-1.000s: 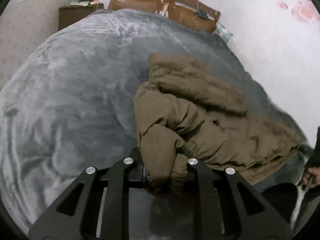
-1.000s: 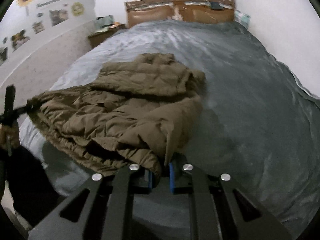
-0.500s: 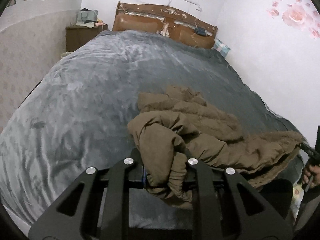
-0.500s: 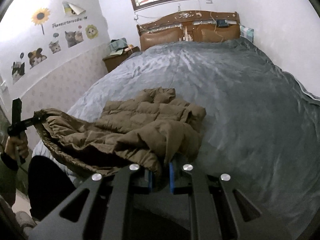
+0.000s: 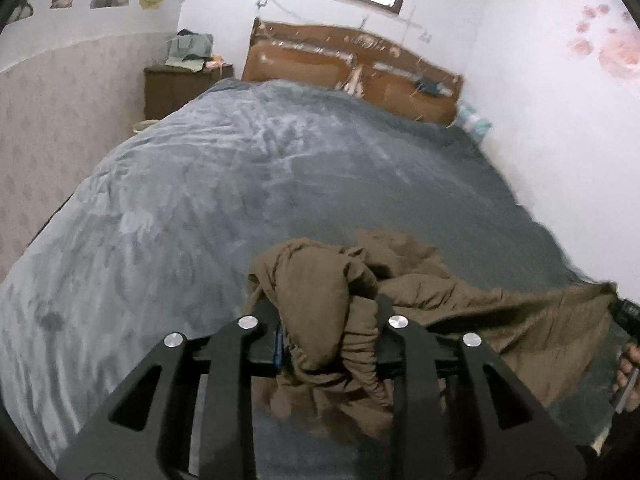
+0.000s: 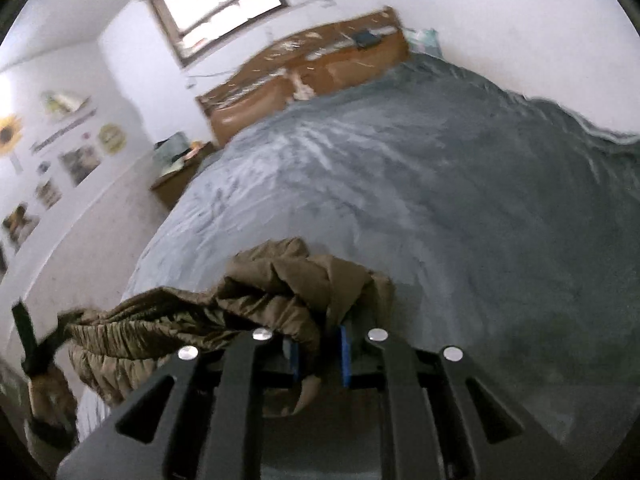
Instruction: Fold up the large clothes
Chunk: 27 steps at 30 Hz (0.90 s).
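Observation:
A brown padded jacket (image 5: 320,292) hangs stretched between my two grippers over the near end of the grey bed (image 5: 240,184). My left gripper (image 5: 326,314) has a thick bunched fold of it between its fingers, and its jaws are opening. In the right wrist view my right gripper (image 6: 320,340) is shut on a thin edge of the jacket (image 6: 280,284), between its blue pads. The right gripper (image 5: 624,312) shows at the far right of the left view, and the left gripper (image 6: 28,332) at the far left of the right view.
The bed's grey blanket (image 6: 440,200) runs back to a brown headboard (image 5: 352,76). A wooden nightstand (image 5: 176,84) with things on it stands at the back left. A white wall runs close along the bed's right side, with a pillow (image 5: 474,122) in the corner.
Both grippers have risen and drawn back toward the foot of the bed, dragging the jacket off the middle of the bed. The right wrist view has rolled.

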Each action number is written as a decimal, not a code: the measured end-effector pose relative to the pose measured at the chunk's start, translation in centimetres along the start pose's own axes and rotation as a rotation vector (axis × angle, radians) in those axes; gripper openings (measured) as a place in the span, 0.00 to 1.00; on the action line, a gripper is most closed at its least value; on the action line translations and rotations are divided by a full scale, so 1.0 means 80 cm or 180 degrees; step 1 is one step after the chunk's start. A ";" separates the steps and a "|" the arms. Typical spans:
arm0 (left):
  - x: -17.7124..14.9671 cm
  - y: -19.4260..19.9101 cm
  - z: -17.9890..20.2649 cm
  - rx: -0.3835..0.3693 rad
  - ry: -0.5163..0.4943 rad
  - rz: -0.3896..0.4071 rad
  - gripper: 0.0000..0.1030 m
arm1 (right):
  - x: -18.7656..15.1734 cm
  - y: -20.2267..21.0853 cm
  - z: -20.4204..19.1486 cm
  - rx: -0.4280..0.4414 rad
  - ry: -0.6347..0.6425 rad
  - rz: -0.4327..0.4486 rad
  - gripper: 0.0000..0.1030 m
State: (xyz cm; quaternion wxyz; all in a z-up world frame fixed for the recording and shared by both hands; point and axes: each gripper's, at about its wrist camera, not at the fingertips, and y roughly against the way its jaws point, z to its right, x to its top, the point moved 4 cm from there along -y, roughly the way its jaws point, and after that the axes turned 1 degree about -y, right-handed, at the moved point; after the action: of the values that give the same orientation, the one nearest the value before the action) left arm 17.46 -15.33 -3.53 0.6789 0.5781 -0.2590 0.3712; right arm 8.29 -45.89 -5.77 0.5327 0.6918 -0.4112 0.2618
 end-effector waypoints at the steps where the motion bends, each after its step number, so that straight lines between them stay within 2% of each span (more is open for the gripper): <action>1: 0.004 -0.019 0.003 0.0043 -0.0007 -0.0018 0.28 | 0.009 -0.031 0.000 -0.0115 -0.0010 -0.0063 0.13; 4: 0.009 -0.085 0.001 0.0060 0.0064 -0.0205 0.34 | 0.018 -0.093 0.005 -0.0320 -0.0020 -0.0210 0.16; 6: 0.008 -0.117 -0.003 0.0033 0.0135 -0.0276 0.45 | 0.015 -0.141 0.015 -0.0476 0.0027 -0.0390 0.21; 8: 0.004 -0.145 -0.011 -0.0107 0.0282 -0.0280 0.65 | 0.003 -0.187 0.026 -0.0589 0.0098 -0.0569 0.24; 9: 0.001 -0.154 -0.016 -0.0093 0.0323 -0.0265 0.72 | -0.002 -0.199 0.029 -0.0623 0.0116 -0.0629 0.25; 10: -0.003 -0.159 -0.024 -0.0003 0.0323 -0.0267 0.92 | -0.008 -0.214 0.032 -0.0647 0.0149 -0.0731 0.26; 11: -0.006 -0.163 -0.030 0.0096 0.0312 -0.0267 0.97 | -0.013 -0.220 0.035 -0.0650 0.0172 -0.0791 0.27; 13: -0.006 -0.165 -0.042 0.0099 0.0292 -0.0250 0.97 | -0.019 -0.227 0.038 -0.0551 0.0221 -0.0887 0.29; 15: 0.003 -0.158 -0.043 0.0154 0.0224 -0.0172 0.97 | -0.012 -0.219 0.043 -0.0328 0.0129 -0.0890 0.33; 17: 0.009 -0.148 -0.044 0.0175 0.0186 -0.0100 0.97 | -0.007 -0.205 0.052 0.0036 -0.0141 -0.0887 0.58; 18: 0.012 -0.141 -0.043 0.0132 0.0187 -0.0074 0.97 | -0.004 -0.194 0.053 0.0275 -0.0270 -0.0820 0.83; 19: 0.014 -0.133 -0.043 0.0098 0.0215 -0.0037 0.97 | 0.000 -0.182 0.055 0.0373 -0.0339 -0.0720 0.92; 20: 0.013 -0.122 -0.050 0.0037 0.0264 -0.0019 0.97 | 0.002 -0.174 0.054 0.0396 -0.0360 -0.0651 0.92; 23: 0.016 -0.098 -0.046 -0.0444 0.0558 -0.0001 0.97 | 0.007 -0.147 0.059 0.0660 -0.0528 -0.0462 0.92; 25: 0.015 -0.070 -0.057 -0.0531 0.0602 0.0138 0.97 | 0.010 -0.130 0.068 0.0640 -0.0671 -0.0254 0.92; 27: 0.018 -0.057 -0.059 -0.0438 0.0520 0.0187 0.97 | 0.011 -0.123 0.076 0.0513 -0.0665 -0.0151 0.92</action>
State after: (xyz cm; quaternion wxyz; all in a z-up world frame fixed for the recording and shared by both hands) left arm 21.61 -10.71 -6.08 0.7247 0.4901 -0.2445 0.4181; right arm 16.66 -50.99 -11.97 0.4357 0.7654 -0.4255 0.2079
